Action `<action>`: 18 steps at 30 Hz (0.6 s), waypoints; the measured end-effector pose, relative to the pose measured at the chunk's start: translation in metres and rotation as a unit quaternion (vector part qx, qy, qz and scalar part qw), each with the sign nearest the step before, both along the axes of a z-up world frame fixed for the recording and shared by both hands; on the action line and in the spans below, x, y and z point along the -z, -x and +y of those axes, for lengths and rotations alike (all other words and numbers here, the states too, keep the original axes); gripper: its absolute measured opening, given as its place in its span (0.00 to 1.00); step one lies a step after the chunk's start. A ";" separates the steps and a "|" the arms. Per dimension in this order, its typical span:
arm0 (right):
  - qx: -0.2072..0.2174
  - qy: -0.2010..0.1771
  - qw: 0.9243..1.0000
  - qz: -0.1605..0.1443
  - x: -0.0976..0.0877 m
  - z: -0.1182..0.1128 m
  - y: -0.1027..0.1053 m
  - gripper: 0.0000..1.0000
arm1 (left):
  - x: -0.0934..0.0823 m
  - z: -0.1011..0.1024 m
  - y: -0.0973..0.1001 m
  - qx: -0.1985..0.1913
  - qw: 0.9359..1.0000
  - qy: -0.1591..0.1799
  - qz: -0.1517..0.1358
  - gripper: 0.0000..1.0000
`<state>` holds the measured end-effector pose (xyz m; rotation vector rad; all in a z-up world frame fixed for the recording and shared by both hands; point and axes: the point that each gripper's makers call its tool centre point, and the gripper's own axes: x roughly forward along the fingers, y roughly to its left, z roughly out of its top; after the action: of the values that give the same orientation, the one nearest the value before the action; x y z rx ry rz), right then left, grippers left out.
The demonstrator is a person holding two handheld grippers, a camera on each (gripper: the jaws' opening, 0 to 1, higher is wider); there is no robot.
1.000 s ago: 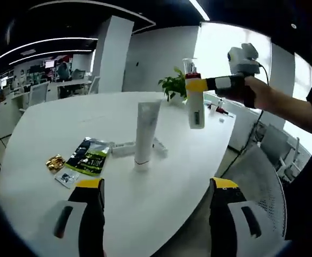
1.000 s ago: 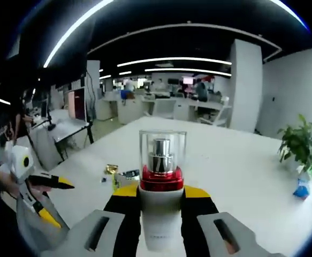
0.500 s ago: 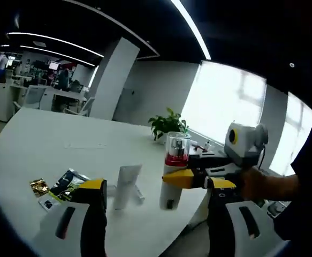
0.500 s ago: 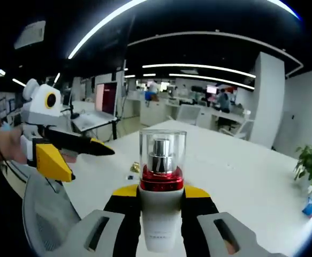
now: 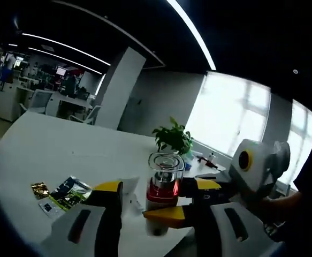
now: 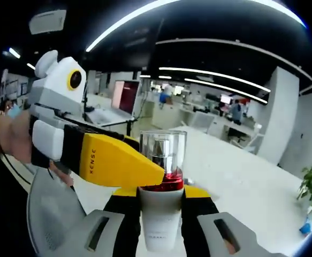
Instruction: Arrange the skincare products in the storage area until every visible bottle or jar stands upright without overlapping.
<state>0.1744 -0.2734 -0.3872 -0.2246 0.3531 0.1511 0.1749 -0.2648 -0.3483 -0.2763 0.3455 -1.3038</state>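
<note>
Skincare bottle, white-bodied with a red collar, silver pump and clear plastic cap (image 5: 164,184), stands upright at the centre of the left gripper view, raised above the white oval table (image 5: 48,147). The right gripper (image 5: 182,202), yellow-tipped and coming in from the right, clamps its body. The left gripper (image 5: 156,225) has its jaws spread wide on either side of the bottle, grasping nothing. A white tube (image 5: 128,190) shows partly behind the left jaw. A green and black sachet (image 5: 70,191) and a gold wrapper (image 5: 39,188) lie flat on the table.

In the right gripper view, the same bottle (image 6: 161,214) sits squeezed between the right gripper's (image 6: 161,217) jaws. The left gripper's (image 6: 123,160) yellow jaw crosses just in front of the red collar.
</note>
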 end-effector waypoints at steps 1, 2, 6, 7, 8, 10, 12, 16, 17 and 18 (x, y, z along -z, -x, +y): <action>-0.002 0.007 1.000 -0.001 0.000 0.001 0.000 0.20 | 0.004 0.000 0.001 0.007 1.000 -0.012 -0.003 0.46; -0.002 0.010 1.000 -0.001 0.000 0.000 0.000 0.20 | 0.006 -0.001 0.002 0.010 1.000 -0.017 -0.003 0.47; -0.003 0.017 1.000 -0.005 -0.003 0.001 0.000 0.20 | 0.008 -0.003 0.006 0.010 1.000 -0.018 0.003 0.44; -0.004 0.019 1.000 -0.005 -0.004 0.002 0.000 0.20 | 0.008 -0.003 0.006 0.010 1.000 -0.017 0.003 0.44; -0.008 0.023 1.000 -0.006 -0.005 0.004 0.001 0.20 | 0.007 -0.005 0.006 0.012 1.000 -0.016 0.002 0.43; -0.012 0.027 1.000 -0.006 -0.006 0.007 0.000 0.20 | 0.006 -0.007 0.007 0.014 1.000 -0.016 -0.002 0.43; -0.016 0.033 0.999 -0.006 -0.008 0.010 0.000 0.20 | 0.005 -0.007 0.006 0.015 1.000 -0.017 -0.006 0.41; -0.026 0.059 0.998 -0.009 -0.011 0.011 -0.002 0.20 | 0.003 -0.004 0.003 0.010 1.000 -0.015 -0.012 0.30; -0.028 0.066 0.997 -0.010 -0.012 0.012 -0.002 0.20 | 0.003 -0.004 0.004 0.014 1.000 -0.013 -0.010 0.30; -0.026 0.067 0.997 -0.011 -0.012 0.012 -0.002 0.20 | 0.002 -0.003 0.004 0.016 1.000 -0.012 -0.012 0.29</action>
<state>0.1767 -0.2612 -0.3747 -0.3681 0.3368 0.1757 0.1710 -0.2681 -0.3498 -0.2366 0.3459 -1.3323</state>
